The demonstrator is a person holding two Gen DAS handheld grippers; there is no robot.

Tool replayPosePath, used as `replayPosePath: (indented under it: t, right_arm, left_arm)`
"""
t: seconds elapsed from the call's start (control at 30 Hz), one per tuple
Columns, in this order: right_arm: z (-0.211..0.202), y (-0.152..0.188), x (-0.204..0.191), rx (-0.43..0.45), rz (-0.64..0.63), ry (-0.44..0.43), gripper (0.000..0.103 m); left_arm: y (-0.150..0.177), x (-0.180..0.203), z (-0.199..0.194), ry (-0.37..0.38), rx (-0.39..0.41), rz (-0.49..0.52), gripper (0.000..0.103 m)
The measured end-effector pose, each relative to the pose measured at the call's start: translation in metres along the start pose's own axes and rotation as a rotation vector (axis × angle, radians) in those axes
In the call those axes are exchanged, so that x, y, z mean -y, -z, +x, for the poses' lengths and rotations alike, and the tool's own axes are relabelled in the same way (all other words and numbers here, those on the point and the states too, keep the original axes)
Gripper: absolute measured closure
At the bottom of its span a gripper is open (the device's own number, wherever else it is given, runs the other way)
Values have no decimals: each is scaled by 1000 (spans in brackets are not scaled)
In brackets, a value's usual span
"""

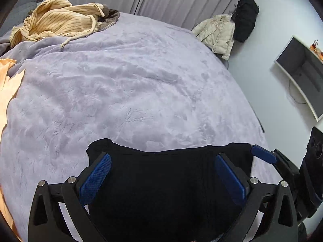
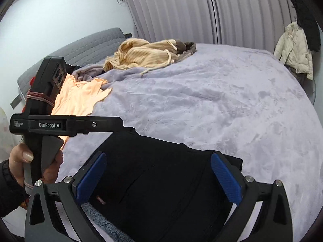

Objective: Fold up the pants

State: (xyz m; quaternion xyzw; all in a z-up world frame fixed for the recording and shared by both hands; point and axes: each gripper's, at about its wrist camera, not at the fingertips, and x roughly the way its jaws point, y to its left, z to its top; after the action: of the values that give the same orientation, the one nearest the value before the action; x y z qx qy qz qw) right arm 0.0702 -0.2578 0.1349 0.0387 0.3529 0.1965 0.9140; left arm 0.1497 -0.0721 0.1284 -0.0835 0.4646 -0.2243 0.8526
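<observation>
Left wrist view: left gripper (image 1: 162, 164), both blue pads spread wide and pressing on nothing; black pants (image 1: 161, 185) lie on the near edge of the lavender blanket (image 1: 125, 92), filling the gap between the two fingers and running out under them on either side, with the far hem of the cloth just beyond the fingertips. One blue pad of the other gripper shows at the right corner of the garment, near its edge. Right wrist view: right gripper (image 2: 158, 164), jaws likewise wide apart, gripping nothing; the same pants (image 2: 161, 181) lie flat below and between the fingers, the left finger over the cloth, the right finger at its right border, a seam running diagonally across the fabric. To the left, a person's hand (image 2: 30, 161) holds the handle of the left gripper's black body, which sits above the pants' left corner. Further items on the bed: striped beige garment (image 1: 54, 20), heaped at the far side; peach cloth (image 2: 80, 98), spread at the left edge. Against the wall beyond the bed: cream padded jacket (image 1: 218, 32) and black coat (image 1: 245, 18), hanging side by side. Pleated grey curtains (image 2: 181, 10) close the background.
</observation>
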Motion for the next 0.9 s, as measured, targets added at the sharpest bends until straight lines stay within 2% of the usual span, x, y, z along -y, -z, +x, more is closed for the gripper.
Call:
replayPosePath:
  t: [0.13, 0.2, 0.27, 0.37, 0.43, 0.5, 0.6, 0.67, 0.77, 0.8, 0.87, 0.9]
  right_arm:
    - [47, 10, 37, -142, 135, 9, 0]
    - [59, 26, 53, -187, 206, 3, 1]
    - [65, 33, 60, -189, 220, 8, 1]
    - [67, 33, 60, -194, 217, 19, 1]
    - [65, 29, 57, -204, 208, 40, 1]
    - [49, 25, 48, -181, 212, 119, 0]
    - [8, 23, 20, -102, 181, 228, 0]
    - [-7, 26, -5, -91, 111, 295, 0]
    - [-4, 50, -33, -166, 2, 324, 0]
    - [-1, 59, -34, -190, -13, 338, 0]
    - [6, 80, -21, -246, 3, 377, 0]
    - [4, 91, -6, -256, 56, 369, 0]
  left_arm:
    - [13, -15, 65, -78, -135, 4, 0]
    - [28, -14, 77, -111, -139, 51, 0]
    - [34, -7, 81, -141, -126, 86, 0]
    - [32, -9, 85, -134, -134, 79, 0]
    - [28, -11, 77, -119, -131, 61, 0]
    - [25, -8, 53, -131, -104, 41, 0]
    - [28, 2, 1, -109, -7, 17, 0]
    - [43, 15, -23, -111, 37, 34, 0]
    - [80, 22, -17, -211, -6, 106, 0]
    - [92, 16, -8, -240, -44, 112, 0]
    - [108, -6, 0, -188, -66, 58, 0]
    - [111, -15, -2, -170, -68, 30, 0]
